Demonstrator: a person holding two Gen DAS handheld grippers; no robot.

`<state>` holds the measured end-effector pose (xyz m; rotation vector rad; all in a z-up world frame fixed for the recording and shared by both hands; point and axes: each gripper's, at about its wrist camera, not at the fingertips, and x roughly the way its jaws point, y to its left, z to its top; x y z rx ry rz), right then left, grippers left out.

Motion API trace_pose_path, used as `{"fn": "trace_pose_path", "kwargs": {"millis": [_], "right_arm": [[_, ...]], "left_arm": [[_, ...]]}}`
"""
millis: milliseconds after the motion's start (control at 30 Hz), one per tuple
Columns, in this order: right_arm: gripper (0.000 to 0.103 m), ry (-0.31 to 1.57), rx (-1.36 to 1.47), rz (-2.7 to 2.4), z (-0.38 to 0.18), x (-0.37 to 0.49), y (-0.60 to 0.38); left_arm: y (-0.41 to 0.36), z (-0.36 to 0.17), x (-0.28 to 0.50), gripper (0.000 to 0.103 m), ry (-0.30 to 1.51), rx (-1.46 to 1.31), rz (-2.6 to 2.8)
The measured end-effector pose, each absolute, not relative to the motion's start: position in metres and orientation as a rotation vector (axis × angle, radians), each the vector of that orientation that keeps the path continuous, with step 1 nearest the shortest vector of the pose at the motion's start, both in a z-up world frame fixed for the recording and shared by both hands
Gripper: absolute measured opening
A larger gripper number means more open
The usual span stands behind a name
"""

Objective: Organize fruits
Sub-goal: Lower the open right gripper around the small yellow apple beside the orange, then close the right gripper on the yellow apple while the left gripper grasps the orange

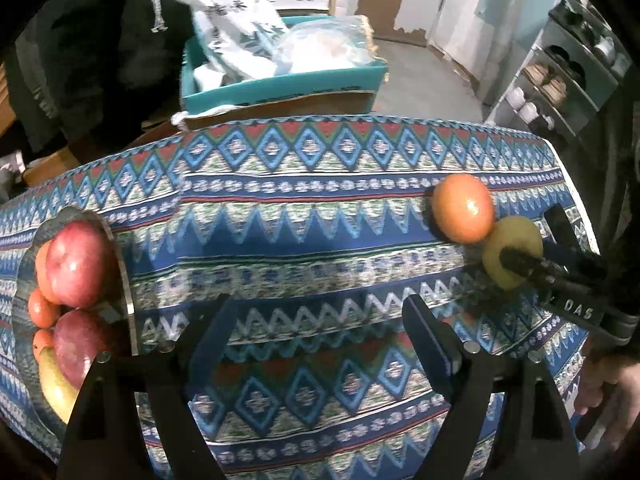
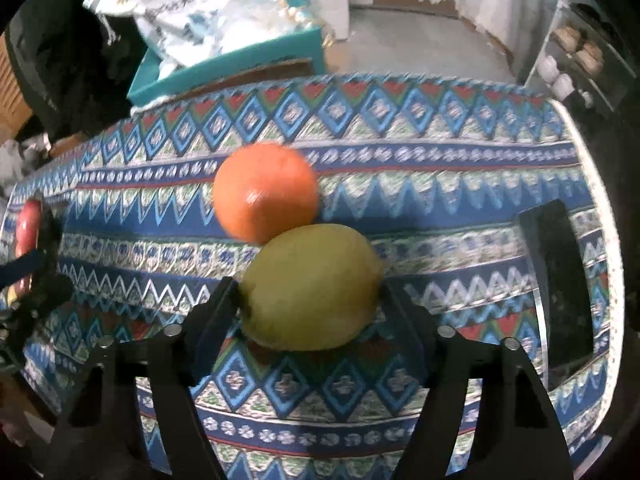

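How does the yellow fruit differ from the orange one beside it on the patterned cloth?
The lemon is yellow and oval; the orange is orange and rounder. The lemon sits between the fingers of the right tool, which press its sides; the orange is free, with nothing gripping it. The lemon lies nearer the right wrist camera, the orange just behind it, touching. Both rest on the patterned tablecloth.

A patterned blue, red and white woven tablecloth (image 1: 320, 216) fills the middle of both views. Above it, upper centre, a teal cardboard box (image 1: 280, 88) holds white printed plastic bags (image 1: 236, 28). A grey metal shelf rack (image 1: 560, 80) stands at upper right.
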<state>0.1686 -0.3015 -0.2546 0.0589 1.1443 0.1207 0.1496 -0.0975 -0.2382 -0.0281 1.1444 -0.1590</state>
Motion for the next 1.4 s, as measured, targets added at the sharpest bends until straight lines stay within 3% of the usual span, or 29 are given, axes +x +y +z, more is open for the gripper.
{"fn": "trace_pose_path", "kwargs": {"millis": [100,200,333,467,633,1067,1400], "right_arm": [[0.06,1.121,0.06,0.119,-0.243,0.169,-0.311],[0.06,1.139,0.073,0.142,-0.242,0.172,-0.316],[0.061,1.158,0.089,0.166,-0.246,0.172,-0.319],[0.071,1.25,0.133,0.207,-0.262,0.164,-0.325],[0.075,1.271,0.161,0.229,-0.277,0.161,-0.323],[0.077,1.244,0.225,0.235,-0.291,0.176,-0.316],[0.073,1.173,0.15,0.173,-0.283,0.168,-0.325]], "left_arm": [[-0.113,-0.239,0.153,0.086,1.15,-0.017,-0.184],[-0.13,-0.24,0.157,0.086,1.158,0.013,-0.204],[-0.141,-0.24,0.157,0.086,1.158,0.038,-0.211],[-0.145,-0.243,0.157,0.086,1.164,0.047,-0.208],[-0.149,-0.248,0.158,0.086,1.18,0.032,-0.208],[-0.143,-0.256,0.157,0.086,1.194,0.019,-0.199],[-0.144,-0.254,0.164,0.086,1.188,-0.004,-0.204]]}}
